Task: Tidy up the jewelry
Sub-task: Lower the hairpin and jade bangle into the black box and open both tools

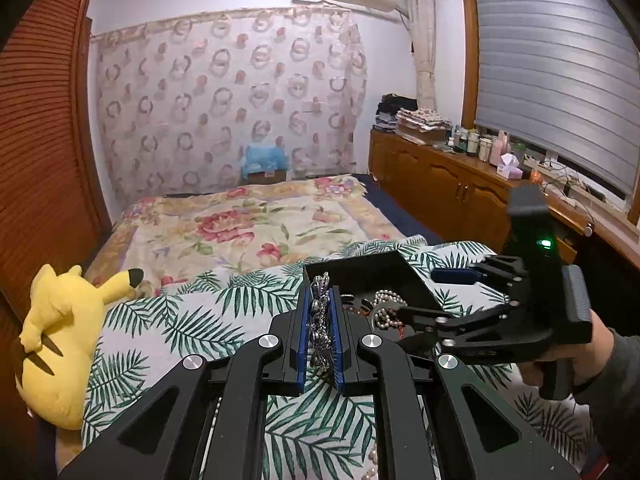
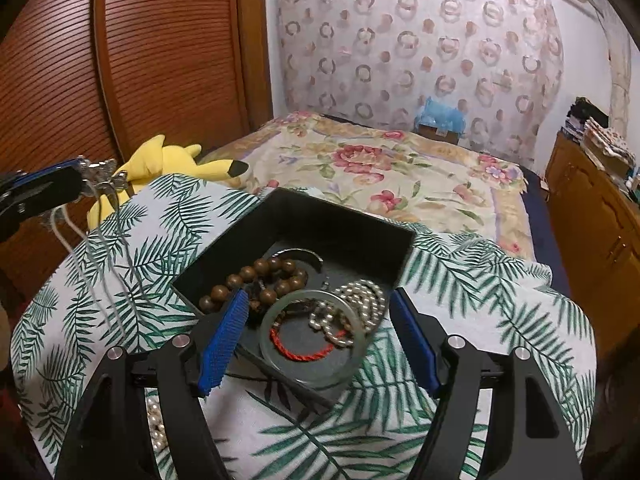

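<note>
The bed (image 2: 400,168) fills most of the room, and a palm-leaf cloth (image 2: 480,300) is spread over its near end, presumably to give the small pieces a plain working patch. On that cloth sits a black tray (image 2: 344,216), open-topped, so things can be dropped in from above. It already holds a wooden bead bracelet (image 2: 256,276), a pale green bangle (image 2: 312,340) leaning over the near rim, a string of pearls (image 2: 360,300) and a red cord (image 2: 304,354), all heaped loosely together.

The right claw (image 2: 316,340) stands wide, its blue pads either side of the bangle without pressing it; I'd say it is lining up to lift or straighten that piece. The left claw (image 1: 322,328) is pinched nearly closed on a silver ornamental chain (image 1: 320,312), held up off the cloth just left of the tray, its loose strands hanging down, likely waiting to be laid in. A few more pearls (image 2: 154,424) lie on the cloth below the right claw.
</note>
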{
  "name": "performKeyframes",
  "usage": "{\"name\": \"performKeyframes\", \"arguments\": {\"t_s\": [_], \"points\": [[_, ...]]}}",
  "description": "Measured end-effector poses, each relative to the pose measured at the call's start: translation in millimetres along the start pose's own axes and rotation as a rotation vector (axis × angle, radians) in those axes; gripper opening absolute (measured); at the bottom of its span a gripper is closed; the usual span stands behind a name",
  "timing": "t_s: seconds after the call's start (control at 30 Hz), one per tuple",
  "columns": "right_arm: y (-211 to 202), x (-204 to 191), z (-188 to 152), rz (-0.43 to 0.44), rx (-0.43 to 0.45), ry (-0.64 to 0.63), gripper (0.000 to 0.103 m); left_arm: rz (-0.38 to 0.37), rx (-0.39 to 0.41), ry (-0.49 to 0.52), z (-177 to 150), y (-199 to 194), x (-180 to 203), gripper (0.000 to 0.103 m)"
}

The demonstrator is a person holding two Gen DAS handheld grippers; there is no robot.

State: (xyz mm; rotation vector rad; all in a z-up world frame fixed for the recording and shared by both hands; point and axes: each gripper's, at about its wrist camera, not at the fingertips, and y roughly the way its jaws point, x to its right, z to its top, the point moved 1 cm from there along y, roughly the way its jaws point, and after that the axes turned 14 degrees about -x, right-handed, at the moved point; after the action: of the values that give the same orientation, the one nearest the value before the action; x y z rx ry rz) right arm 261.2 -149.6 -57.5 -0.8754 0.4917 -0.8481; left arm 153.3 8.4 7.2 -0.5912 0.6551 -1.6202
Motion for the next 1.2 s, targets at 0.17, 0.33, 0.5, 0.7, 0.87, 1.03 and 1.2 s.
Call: {"name": "performKeyframes", "arguments": {"t_s": [0.17,0.33,0.5,0.7,0.87,1.03,1.2], "points": [[-12.9,12.3,-19.8,-0.013,0.008,0.027,0.075,0.012,0.007,0.009,5.1,6.4,4.4,0.009],[-19.8,23.7,-42.2,-0.014,0.005,0.056,0.076,0.019,0.008,0.013,18.8,24.0,14.8,0.009],[-24.8,29.8,-52.9,0.0,0.014,0.072,0.076,0.034,-0.014,0.029,30.7,47.6,27.1,0.009],[-26.4,30.6,-60.4,0.019,0.011,0.079,0.076,0.037,-0.021,0.019,43.3,68.0,35.2,0.009],[-26.8,29.8,-63.5,0.025,0.009,0.085,0.076,0.016,-0.034,0.003,53.2,85.1,41.1,0.009],[-28.9,27.5,-67.7,0.03,0.007,0.079,0.076,0.007,-0.047,0.019,54.0,96.7,50.9,0.009],[-29.7,26.3,-69.3,0.029,0.004,0.076,0.076,-0.013,-0.054,0.014,52.3,100.2,53.5,0.009]]}}
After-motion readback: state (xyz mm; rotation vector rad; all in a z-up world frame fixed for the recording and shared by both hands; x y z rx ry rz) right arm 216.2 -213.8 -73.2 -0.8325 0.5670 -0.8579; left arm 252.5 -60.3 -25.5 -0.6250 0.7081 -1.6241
